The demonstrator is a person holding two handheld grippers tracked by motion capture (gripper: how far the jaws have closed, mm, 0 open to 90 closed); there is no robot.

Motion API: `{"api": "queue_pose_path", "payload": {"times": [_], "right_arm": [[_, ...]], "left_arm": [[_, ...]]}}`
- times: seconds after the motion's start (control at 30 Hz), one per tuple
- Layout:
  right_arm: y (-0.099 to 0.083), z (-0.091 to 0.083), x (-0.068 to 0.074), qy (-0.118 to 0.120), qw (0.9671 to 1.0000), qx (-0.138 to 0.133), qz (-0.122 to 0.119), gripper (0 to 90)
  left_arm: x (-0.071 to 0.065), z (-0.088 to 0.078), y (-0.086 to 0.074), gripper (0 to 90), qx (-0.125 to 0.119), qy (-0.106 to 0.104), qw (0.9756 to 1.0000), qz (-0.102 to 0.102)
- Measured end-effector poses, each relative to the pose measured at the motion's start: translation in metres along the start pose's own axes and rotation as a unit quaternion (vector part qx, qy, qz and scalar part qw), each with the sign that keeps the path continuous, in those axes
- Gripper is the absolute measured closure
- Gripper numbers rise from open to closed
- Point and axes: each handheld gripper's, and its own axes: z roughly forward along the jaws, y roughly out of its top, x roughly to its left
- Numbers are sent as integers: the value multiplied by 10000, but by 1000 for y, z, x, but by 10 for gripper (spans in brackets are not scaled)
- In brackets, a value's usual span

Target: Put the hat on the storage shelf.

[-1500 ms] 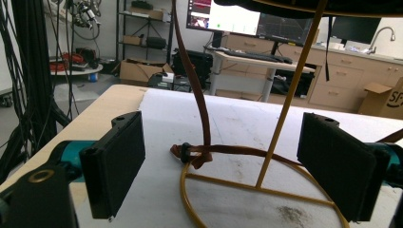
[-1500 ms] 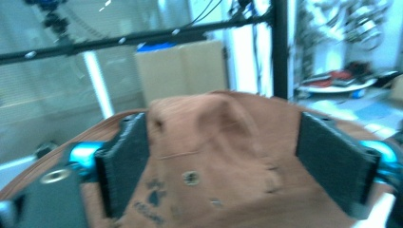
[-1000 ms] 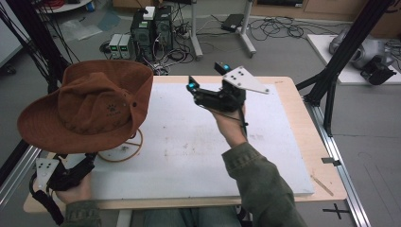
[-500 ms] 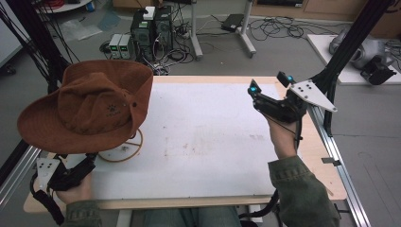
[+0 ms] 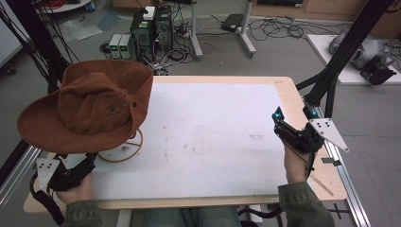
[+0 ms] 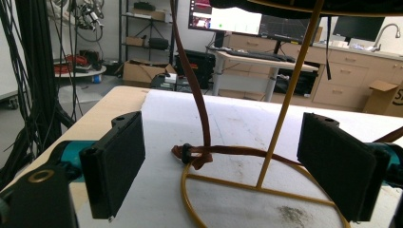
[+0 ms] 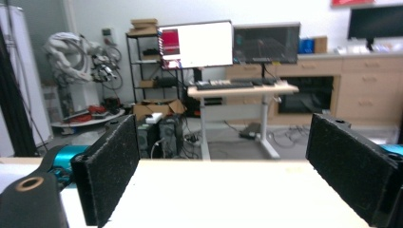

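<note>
A: Where is the hat [image 5: 92,106]?

B: It sits on top of a yellow wire stand [image 5: 124,150] at the left side of the counter [image 5: 213,137], brim tilted and overhanging the counter's left edge. Its brown cord [image 6: 192,85] hangs down beside the stand's upright rod and loops onto the ring base, knotted there.

A: And the left gripper [image 5: 64,174]?

B: Low at the near left corner of the counter, just under the hat's brim. In the left gripper view its fingers [image 6: 116,166] stand wide apart, holding nothing, with the stand's rod and ring base between and ahead of them. They are not touching the stand.

A: The right gripper [image 5: 291,132]?

B: Well apart from the hat, at the right side of the counter near its edge, held up in the right hand [image 5: 295,165]. Its fingers [image 7: 111,166] are also spread wide and empty. The right gripper view looks past them over the counter's far edge toward a desk with monitors [image 7: 228,45].

A: Anything else on the counter?

B: The white mat [image 5: 208,156] covers most of it, with a few faint smudges.
</note>
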Motion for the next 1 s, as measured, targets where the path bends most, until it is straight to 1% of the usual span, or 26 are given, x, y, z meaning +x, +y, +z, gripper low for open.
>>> {"api": "queue_pose_path", "payload": {"times": [0.07,0.17,0.3,0.33,0.37,0.4,0.53,0.63,0.67,0.77,0.87,0.93,1.0], "right_arm": [[-15,-2,-3,-62,9999,118,84,109],[-35,-2,-6,-196,9995,234,113,109],[-61,-5,-6,-393,9988,259,-161,109],[-61,-5,-6,-393,9988,259,-161,109],[-68,-5,-4,-403,9987,245,-201,109],[-75,-4,-3,-378,9980,365,-342,109],[-76,-6,-2,-410,9982,305,-322,109],[-80,-7,-2,-370,9984,391,-168,109],[-81,-6,-2,-367,9984,391,-199,109],[-82,-6,-1,-362,9983,418,-167,109],[-83,-6,-1,-358,9982,432,-187,109],[-83,-6,-1,-365,9982,431,-211,109],[-83,-5,-1,-361,9982,426,-202,109]], "left_arm": [[0,0,0,164,-2,1,10000,2],[0,0,0,164,-1,1,10000,3],[1,0,-1,164,7,-1,10000,5],[0,1,-1,164,13,0,10000,-8],[0,1,-1,164,17,-1,10000,-10],[0,1,-1,164,35,-6,10000,11],[-1,1,-1,164,23,-15,10000,20],[0,1,-1,164,41,-3,10000,13],[0,1,-1,164,41,-3,10000,13],[1,1,-1,164,23,11,10000,-12],[1,1,-2,164,25,-7,10000,-38],[1,1,-2,164,54,-21,10000,-11],[0,1,-3,164,43,-25,10000,-27]]}}
